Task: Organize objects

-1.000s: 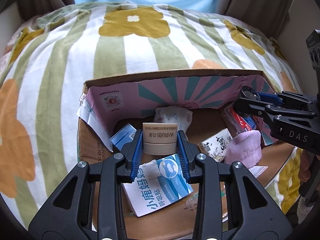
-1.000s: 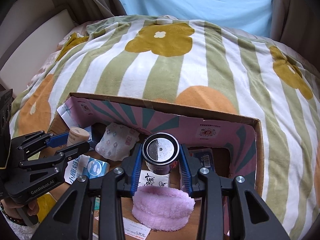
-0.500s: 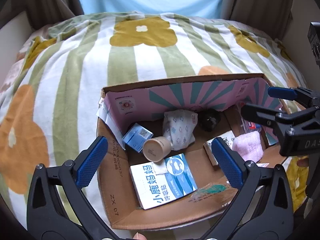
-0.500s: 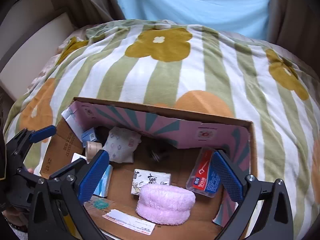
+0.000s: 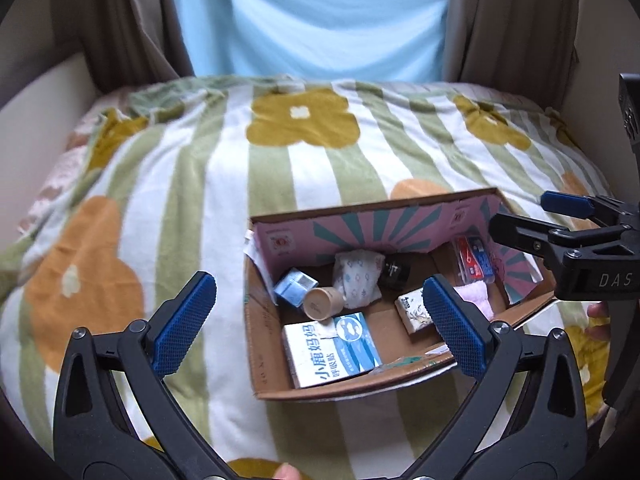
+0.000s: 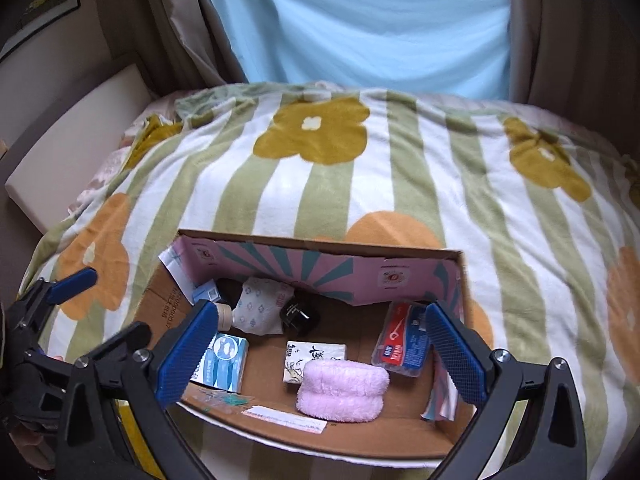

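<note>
Since 1 s ago: my left gripper has let go of the beige jar and my right gripper has let go of the black jar; both tools have pulled back and up from the box, and both now stand wide apart, holding nothing. Beige jar lies on its side in the box's left part, touching the white-blue carton and just beside the small blue pkt. Black jar sits near the back wall, touching the patterned pouch. Also in the box: tissue pack, pink puff in front of it, floss pack leaning at the right side. Box rests on the striped flower blanket. Status, in my judgement: nothing loose shows on the blanket in either view, so gathering looks done or close to it. Possibly left: righting the tipped beige jar, tidying the layout inside. Items outside both views, if any, I cannot tell. No flap closed; whether closing is required is not stated.
</note>
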`<action>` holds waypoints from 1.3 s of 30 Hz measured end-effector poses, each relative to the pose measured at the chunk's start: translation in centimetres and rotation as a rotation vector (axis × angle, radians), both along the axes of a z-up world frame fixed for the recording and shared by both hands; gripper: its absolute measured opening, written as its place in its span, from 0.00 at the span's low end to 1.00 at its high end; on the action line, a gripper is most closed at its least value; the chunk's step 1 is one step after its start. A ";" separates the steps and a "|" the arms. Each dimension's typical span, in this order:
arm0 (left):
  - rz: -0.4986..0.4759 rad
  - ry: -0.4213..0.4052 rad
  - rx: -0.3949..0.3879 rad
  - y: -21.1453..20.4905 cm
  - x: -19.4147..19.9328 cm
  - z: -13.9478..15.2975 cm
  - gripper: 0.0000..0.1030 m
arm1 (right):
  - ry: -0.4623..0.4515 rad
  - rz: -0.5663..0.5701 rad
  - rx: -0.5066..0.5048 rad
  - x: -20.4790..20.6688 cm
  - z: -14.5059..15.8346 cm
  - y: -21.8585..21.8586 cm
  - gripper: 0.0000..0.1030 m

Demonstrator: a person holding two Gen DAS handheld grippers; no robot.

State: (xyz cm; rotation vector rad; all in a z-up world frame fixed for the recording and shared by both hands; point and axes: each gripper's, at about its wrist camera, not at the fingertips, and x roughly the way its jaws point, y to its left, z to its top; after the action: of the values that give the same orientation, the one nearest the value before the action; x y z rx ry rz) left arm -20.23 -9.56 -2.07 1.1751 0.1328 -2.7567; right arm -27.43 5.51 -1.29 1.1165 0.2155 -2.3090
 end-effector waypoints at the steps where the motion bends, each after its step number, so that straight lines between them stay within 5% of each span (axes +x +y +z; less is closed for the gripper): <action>1: 0.003 0.007 0.001 0.1 0.7 0.6 1.00 | 0.006 -0.001 -0.011 0.7 0.7 0.5 1.00; 6: 0.047 0.071 -0.008 0.7 5.4 3.0 1.00 | 0.040 -0.030 -0.039 5.1 2.7 3.6 1.00; 14: 0.073 0.111 0.046 3.1 12.5 2.1 1.00 | 0.115 -0.057 -0.024 11.8 2.6 7.4 1.00; 21: 0.112 0.235 0.030 4.7 18.7 3.2 1.00 | 0.156 -0.079 -0.059 16.9 2.3 10.3 1.00; 26: 0.087 0.223 -0.040 6.6 19.8 2.8 1.00 | 0.170 -0.088 -0.055 18.8 1.9 10.7 1.00; 39: 0.120 0.229 -0.046 5.9 20.5 3.1 1.00 | 0.209 -0.091 -0.047 19.5 2.4 10.7 1.00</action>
State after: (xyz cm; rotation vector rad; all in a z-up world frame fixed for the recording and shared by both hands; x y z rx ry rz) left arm 0.23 -3.63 1.05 0.8096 0.1578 -2.7625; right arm -7.89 16.19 1.15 0.8785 0.1917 -2.4993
